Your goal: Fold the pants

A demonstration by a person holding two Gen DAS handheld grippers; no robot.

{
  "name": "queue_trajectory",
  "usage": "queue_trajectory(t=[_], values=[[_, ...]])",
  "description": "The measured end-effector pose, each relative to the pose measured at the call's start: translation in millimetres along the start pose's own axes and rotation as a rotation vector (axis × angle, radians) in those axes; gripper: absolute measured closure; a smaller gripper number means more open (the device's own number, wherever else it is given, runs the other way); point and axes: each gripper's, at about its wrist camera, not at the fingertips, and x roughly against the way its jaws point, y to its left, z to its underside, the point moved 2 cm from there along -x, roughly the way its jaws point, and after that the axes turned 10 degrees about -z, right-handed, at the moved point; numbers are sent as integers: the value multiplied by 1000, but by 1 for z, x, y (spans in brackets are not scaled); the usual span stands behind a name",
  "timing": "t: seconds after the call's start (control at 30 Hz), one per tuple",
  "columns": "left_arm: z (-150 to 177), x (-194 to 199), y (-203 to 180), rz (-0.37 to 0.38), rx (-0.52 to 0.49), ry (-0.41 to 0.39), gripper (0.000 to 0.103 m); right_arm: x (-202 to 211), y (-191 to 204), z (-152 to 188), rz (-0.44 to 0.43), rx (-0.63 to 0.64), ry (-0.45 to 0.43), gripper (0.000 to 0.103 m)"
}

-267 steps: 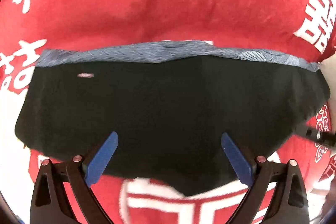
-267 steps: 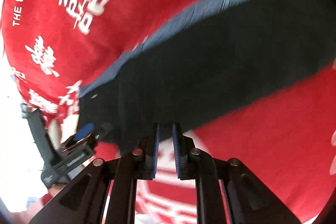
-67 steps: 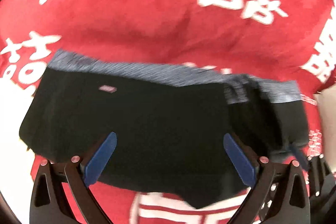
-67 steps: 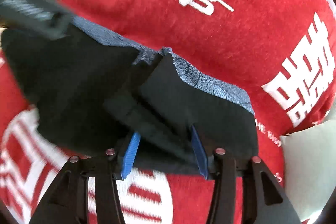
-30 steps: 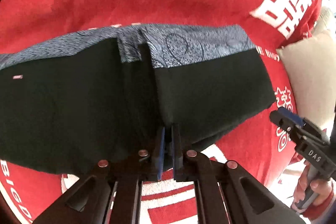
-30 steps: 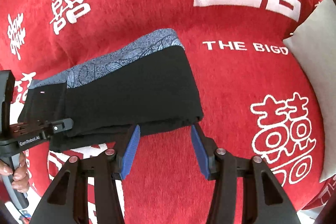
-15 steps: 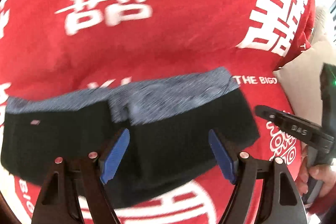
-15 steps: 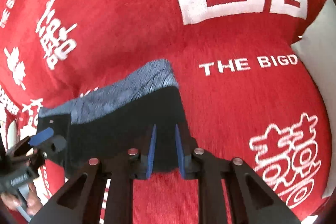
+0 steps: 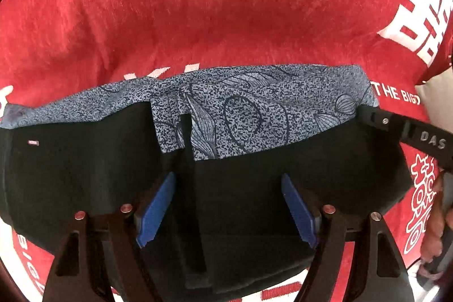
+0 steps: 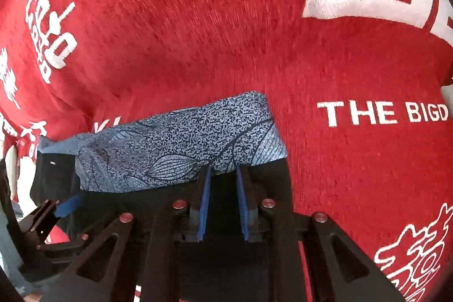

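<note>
The black pants (image 9: 85, 174) with a blue-grey patterned waistband (image 9: 254, 115) lie folded on the red cloth. My left gripper (image 9: 226, 188) is open and sits low over the black fabric, its blue pads on either side of a fold seam. My right gripper (image 10: 222, 180) has its pads close together over the pants (image 10: 232, 259), just below the waistband (image 10: 181, 152); it also shows in the left wrist view (image 9: 410, 135) at the pants' right end. I cannot see whether fabric is pinched between its pads.
The pants lie on a red cloth (image 9: 226, 19) with white characters and the words "THE BIGD" (image 10: 382, 112). A pale cushion (image 9: 436, 98) sits at the right edge. My left gripper shows at the lower left of the right wrist view (image 10: 56, 211).
My left gripper has opened from shut and come down closer over the pants. My right gripper has narrowed from open and moved onto the pants' right end.
</note>
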Motion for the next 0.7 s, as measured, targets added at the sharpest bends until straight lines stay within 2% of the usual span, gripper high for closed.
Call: queue_trajectory(t=[0.1,0.13,0.2,0.27,0.3,0.33,0.43,0.53,0.63,0.67,0.7], values=[[1,1,3,-5,12,2,23,12,-2,4,-30,-7,18,83],[4,0,4,-11,16,8,18,20,-3,7,-32,-9,17,82],[8,-4,14,23,70,43,18,36,-8,15,-36,-16,5,82],[9,-4,17,31,85,44,18,57,-18,31,-14,-39,-20,72],[10,-2,15,19,71,38,18,64,-24,38,6,-48,-30,61],[10,-2,14,12,63,33,18,72,-30,47,25,-56,-39,59],[10,-1,10,3,47,25,17,78,-45,67,84,-52,-17,59],[9,-1,9,-8,30,21,14,67,-48,72,134,-13,36,60],[2,-1,5,-14,20,26,14,43,-42,81,223,93,100,68],[0,-1,5,-16,17,29,14,38,-42,85,226,104,122,70],[-2,0,5,-19,14,29,14,40,-39,87,235,125,102,70]])
